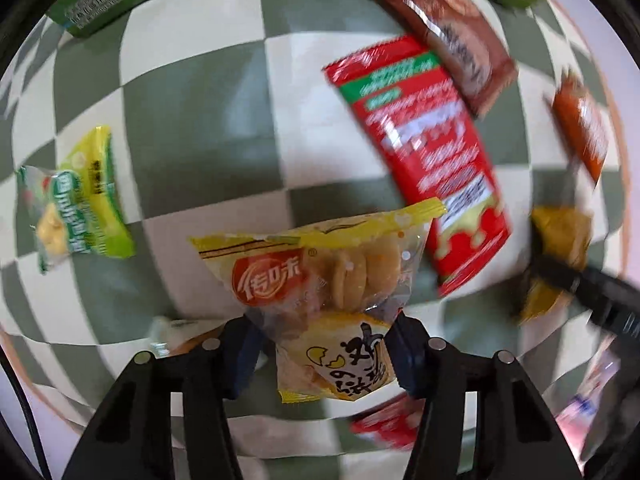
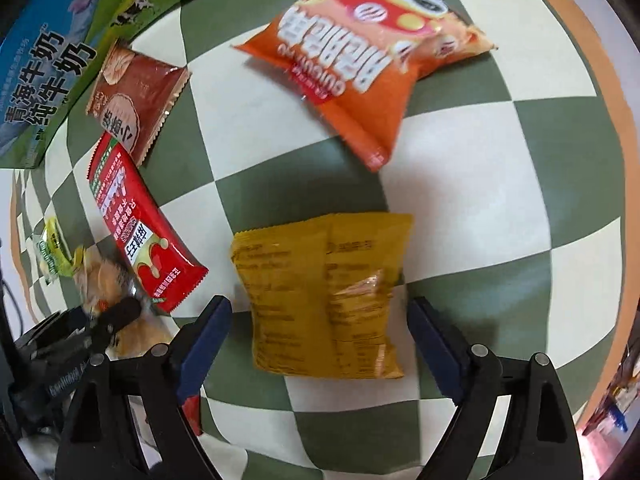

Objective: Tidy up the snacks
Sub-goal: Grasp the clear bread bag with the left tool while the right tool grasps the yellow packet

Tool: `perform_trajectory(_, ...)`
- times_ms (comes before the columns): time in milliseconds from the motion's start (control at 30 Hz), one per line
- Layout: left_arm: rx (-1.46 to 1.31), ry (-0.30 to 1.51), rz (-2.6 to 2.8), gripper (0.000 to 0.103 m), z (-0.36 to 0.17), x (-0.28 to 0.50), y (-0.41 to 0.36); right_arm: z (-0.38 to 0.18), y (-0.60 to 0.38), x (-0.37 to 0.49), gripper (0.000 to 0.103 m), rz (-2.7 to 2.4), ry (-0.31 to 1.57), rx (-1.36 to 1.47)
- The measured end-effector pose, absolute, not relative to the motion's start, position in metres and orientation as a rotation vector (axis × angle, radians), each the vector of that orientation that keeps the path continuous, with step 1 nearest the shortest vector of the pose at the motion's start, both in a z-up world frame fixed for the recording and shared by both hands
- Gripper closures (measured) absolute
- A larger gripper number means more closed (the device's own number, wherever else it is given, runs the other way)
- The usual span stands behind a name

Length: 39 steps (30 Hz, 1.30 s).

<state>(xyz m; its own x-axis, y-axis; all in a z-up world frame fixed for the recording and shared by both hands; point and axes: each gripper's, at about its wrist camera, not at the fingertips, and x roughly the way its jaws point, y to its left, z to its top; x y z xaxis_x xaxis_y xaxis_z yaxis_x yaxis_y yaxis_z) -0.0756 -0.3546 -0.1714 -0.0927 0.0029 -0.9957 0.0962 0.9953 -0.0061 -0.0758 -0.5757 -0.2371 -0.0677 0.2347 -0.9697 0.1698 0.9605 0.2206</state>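
My left gripper (image 1: 320, 344) is shut on a clear and yellow biscuit packet (image 1: 320, 276) and holds it above the checked cloth; it also shows in the right wrist view (image 2: 108, 280). My right gripper (image 2: 320, 332) is open, its fingers on either side of a mustard-yellow packet (image 2: 324, 296) lying on the cloth. That packet shows at the right of the left wrist view (image 1: 560, 248). A long red packet (image 1: 424, 168) (image 2: 136, 232) and a brown packet (image 1: 452, 36) (image 2: 136, 96) lie between the two grippers.
An orange puffed-snack bag (image 2: 360, 64) lies at the far side. A green and yellow packet (image 1: 80, 200) lies at the left. Green milk cartons (image 2: 48, 68) stand along the far edge. The green-and-cream checked cloth (image 2: 500, 200) covers the table.
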Motion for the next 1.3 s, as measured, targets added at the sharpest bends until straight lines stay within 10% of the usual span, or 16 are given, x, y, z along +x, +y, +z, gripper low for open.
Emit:
perform_trajectory(200, 0.03, 1.71, -0.066, 0.047, -0.184, -0.084, -0.336, -0.237, -0.558, -0.111, 0.035, 0.069, 1.623, 0.35)
perform_trajectory(767, -0.062, 1.716, 0.037, 0.042, -0.214, -0.08, -0.332, -0.265, -0.515, -0.133, 0.024, 0.066, 1.66, 0.271)
perform_trajectory(1300, -0.103, 1.661, 0.007, 0.061, -0.157, -0.084, -0.32, -0.235, -0.478, -0.138, 0.048, 0.182, 1.658, 0.32)
